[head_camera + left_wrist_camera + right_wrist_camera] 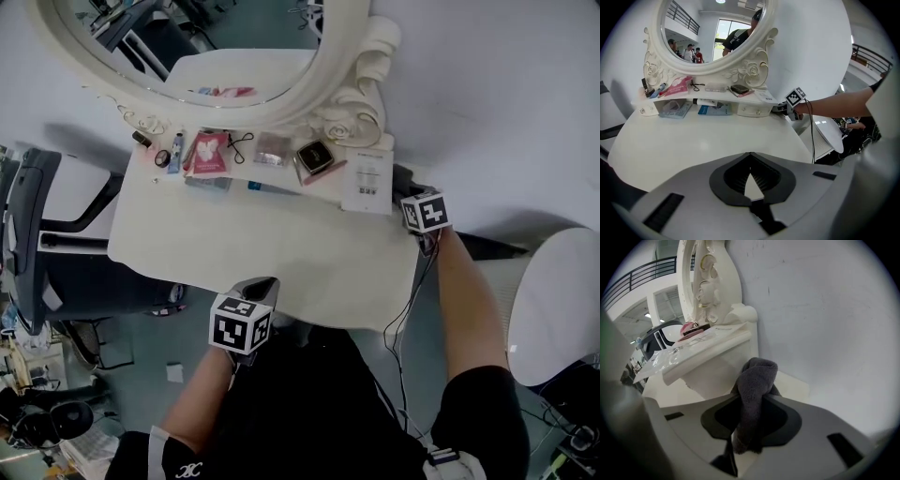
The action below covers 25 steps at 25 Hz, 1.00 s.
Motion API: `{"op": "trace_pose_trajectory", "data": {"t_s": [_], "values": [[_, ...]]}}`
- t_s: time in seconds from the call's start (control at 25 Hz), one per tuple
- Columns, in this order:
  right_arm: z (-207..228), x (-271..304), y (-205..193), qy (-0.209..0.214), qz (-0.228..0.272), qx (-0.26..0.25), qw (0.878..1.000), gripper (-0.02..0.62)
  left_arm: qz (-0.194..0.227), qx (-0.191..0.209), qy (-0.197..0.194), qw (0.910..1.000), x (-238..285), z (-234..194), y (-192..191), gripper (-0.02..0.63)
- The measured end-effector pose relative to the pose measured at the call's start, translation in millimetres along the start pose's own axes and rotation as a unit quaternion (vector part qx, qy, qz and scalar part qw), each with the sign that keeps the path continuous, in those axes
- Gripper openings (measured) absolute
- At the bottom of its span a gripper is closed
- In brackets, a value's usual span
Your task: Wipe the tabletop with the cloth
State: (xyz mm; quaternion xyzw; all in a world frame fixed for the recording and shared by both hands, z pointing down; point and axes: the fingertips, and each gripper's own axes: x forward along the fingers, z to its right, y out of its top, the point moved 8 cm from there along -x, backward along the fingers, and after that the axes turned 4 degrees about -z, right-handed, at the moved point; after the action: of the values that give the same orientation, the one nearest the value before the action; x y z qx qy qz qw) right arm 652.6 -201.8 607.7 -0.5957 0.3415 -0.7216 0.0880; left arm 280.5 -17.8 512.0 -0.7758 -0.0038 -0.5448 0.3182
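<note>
Currently the cloth point(754, 376), dark grey and bunched, sits pinched between the jaws of the right gripper point(751, 401), with a wad sticking out past the tips and a tail hanging back through them. We put it at the far right corner of the tabletop point(281, 244), tight in by the wall point(825, 310) and just beside the end of the raised shelf point(708, 345). From the right gripper view we can't tell if the cloth touches the surface or hangs just over it. Left gripper point(750, 154) is at the near edge, jaw tips pressed together with nothing between them, only bare tabletop showing through the gap behind the tips. It's doing no work, as we read it. The open white area between the two grippers looks plain and dry, with no streaks, smears or crumbs in any view, so the pictures give no sign of which part is already wiped. Our call: cloth pickup is done, and wiping is at most at a corner. The wide middle, the left side and the front edge are all left to cover. Small clutter sits up on the shelf under the mirror point(234, 56), off the surface to be wiped, so we see nothing in the way of strokes leftward from that corner.
</note>
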Motion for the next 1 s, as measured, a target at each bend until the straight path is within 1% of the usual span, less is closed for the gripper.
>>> {"op": "trace_pose_trajectory", "data": {"t_s": [0.16,0.32,0.48,0.68,0.84,1.0], "values": [[-16,-7,-13,0.02,-0.008,0.003,1.0,0.11,0.001,0.005,-0.006,1.0,-4,0,-7,0.006],[-41,-16,-25,0.034,-0.006,0.008,0.999,0.11,-0.003,0.019,-0.015,0.9997,-5,-3,-12,0.006],[-65,-25,-46,0.026,-0.006,0.006,1.0,0.11,0.005,0.034,-0.026,0.9991,-12,-10,-11,0.006],[-103,-35,-70,0.04,-0.01,0.027,0.999,0.11,0.015,0.048,-0.039,0.9979,-22,-24,-11,0.006],[-135,-43,-85,0.045,-0.01,0.036,0.998,0.11,0.026,0.048,-0.049,0.9973,-28,-36,-15,0.006],[-170,-54,-101,0.056,-0.007,0.05,0.997,0.11,0.028,0.05,-0.06,0.9965,-34,-46,-22,0.006]]}}
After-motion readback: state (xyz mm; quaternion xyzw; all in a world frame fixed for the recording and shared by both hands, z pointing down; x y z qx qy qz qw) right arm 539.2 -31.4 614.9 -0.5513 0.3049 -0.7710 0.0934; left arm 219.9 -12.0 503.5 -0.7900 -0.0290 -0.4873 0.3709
